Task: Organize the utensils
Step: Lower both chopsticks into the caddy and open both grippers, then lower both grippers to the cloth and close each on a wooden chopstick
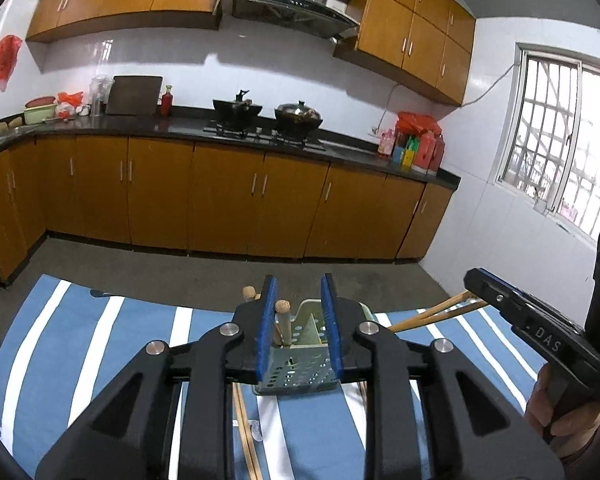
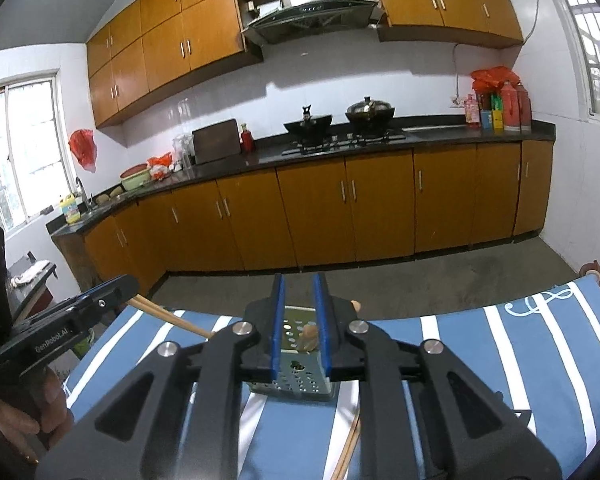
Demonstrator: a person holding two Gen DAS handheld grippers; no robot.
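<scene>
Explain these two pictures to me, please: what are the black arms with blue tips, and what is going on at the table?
There is no robot here. A person holds a two-fingered hand tool in each hand, and each tool has a wide-angle camera looking along its fingers. One picture comes from the left gripper, the other from the right gripper. Each picture also shows the other tool at its edge.

Both cameras look across a blue striped cloth at a perforated metal holder with wooden handles standing in it. Chopsticks show beside it, with one end hidden behind the other tool. Both pairs of jaws stand apart and seem to hold nothing.
</scene>
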